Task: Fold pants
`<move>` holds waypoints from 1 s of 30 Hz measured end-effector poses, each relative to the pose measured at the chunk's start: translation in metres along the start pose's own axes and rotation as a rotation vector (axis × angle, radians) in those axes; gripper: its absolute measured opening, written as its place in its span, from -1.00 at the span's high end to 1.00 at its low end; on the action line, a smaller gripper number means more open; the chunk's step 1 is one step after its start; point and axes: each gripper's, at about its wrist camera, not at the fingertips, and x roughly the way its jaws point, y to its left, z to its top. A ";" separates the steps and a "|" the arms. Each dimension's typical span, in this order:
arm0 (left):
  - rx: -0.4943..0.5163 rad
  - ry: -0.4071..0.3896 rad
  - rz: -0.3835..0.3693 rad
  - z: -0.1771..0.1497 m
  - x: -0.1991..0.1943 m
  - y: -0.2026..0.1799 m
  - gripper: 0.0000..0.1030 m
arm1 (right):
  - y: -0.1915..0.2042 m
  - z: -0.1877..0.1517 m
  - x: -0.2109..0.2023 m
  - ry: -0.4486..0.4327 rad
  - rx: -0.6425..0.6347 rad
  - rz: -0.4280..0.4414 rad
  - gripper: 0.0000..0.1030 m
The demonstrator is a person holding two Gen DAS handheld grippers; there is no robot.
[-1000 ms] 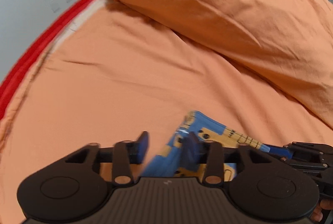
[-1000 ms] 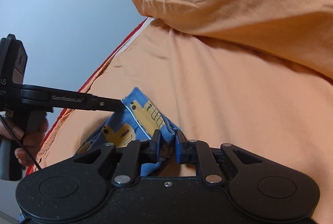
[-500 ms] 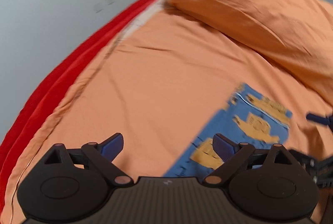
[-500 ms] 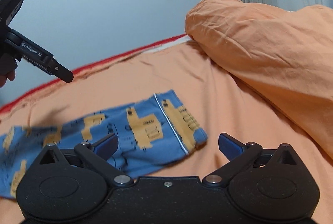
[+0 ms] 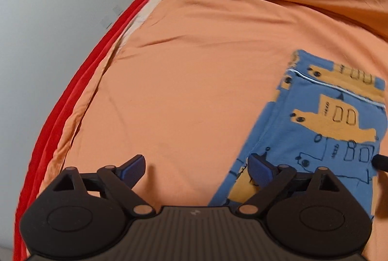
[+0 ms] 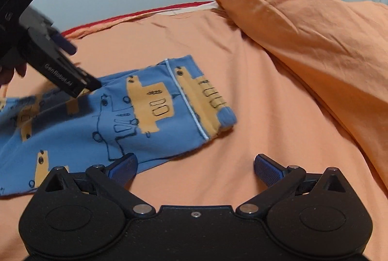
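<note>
Where frame edges cut them, pants partly unseen, left hand-held gripper perhaps blurred.

Count: 1 pants, blue with yellow vehicle print, 1 white piping stripe near the end. 2 grippers: left, right, each with 2 blue pads. 1 orange sheet, 1 orange pillow. 1 red edge strip along the bed. 1 hand partly visible at the frame edge, fingers too blurred to count
</note>
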 end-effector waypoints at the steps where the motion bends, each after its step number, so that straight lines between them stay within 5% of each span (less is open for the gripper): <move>1: -0.040 -0.014 -0.009 0.001 -0.005 0.005 -0.78 | -0.002 0.000 -0.002 -0.009 0.010 -0.015 -0.99; 5: -0.167 -0.129 -0.189 0.005 -0.026 0.013 -0.93 | -0.008 0.003 -0.011 -0.067 0.109 0.139 -0.99; 11: 0.123 -0.039 0.023 0.016 0.008 -0.044 -0.93 | 0.016 0.002 0.009 0.006 -0.031 0.083 -0.99; 17: -0.024 -0.024 0.080 0.030 0.005 -0.017 -0.91 | 0.007 0.001 0.005 -0.007 -0.022 0.068 -0.99; 22: -0.143 -0.001 0.100 0.020 -0.017 0.013 -0.91 | 0.006 0.009 -0.014 -0.153 0.013 0.130 -0.99; 25: -0.277 0.086 0.090 0.005 -0.034 0.036 -0.91 | 0.020 0.002 0.011 -0.020 -0.120 0.014 -0.99; 30: -0.422 0.169 0.118 -0.046 -0.093 0.078 -0.98 | 0.004 -0.003 0.003 -0.009 -0.040 -0.009 -0.99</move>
